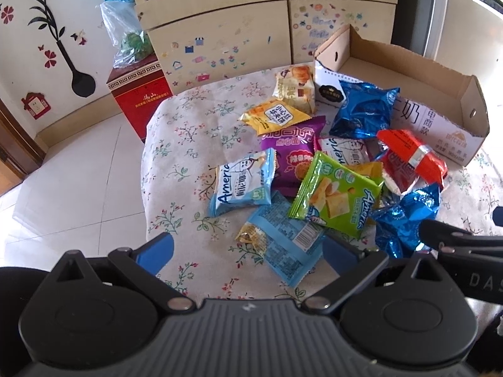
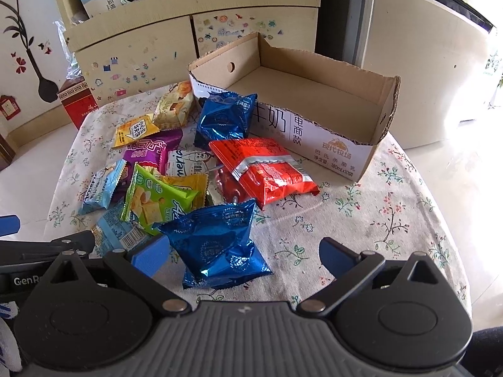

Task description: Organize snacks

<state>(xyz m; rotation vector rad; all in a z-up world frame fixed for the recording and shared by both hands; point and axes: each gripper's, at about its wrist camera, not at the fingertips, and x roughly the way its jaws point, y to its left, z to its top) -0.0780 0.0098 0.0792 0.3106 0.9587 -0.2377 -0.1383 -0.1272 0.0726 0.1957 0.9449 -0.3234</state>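
Note:
A pile of snack packets lies on the floral tablecloth (image 1: 188, 132). An empty cardboard box (image 2: 361, 154) stands behind the pile; it also shows in the left wrist view (image 1: 452, 125). My left gripper (image 1: 248, 251) is open over a light-blue packet (image 1: 283, 245), beside a green packet (image 1: 336, 198). My right gripper (image 2: 245, 254) is open around a shiny blue packet (image 2: 217, 245), without touching it. A red packet (image 2: 267, 169) and a second blue packet (image 2: 223, 116) lie between it and the box.
A cream cabinet (image 2: 132, 47) with stickers stands behind the table. A red box (image 1: 138, 94) with a plastic bag on top sits on the tiled floor at left. The table edge drops off at left (image 1: 147, 163).

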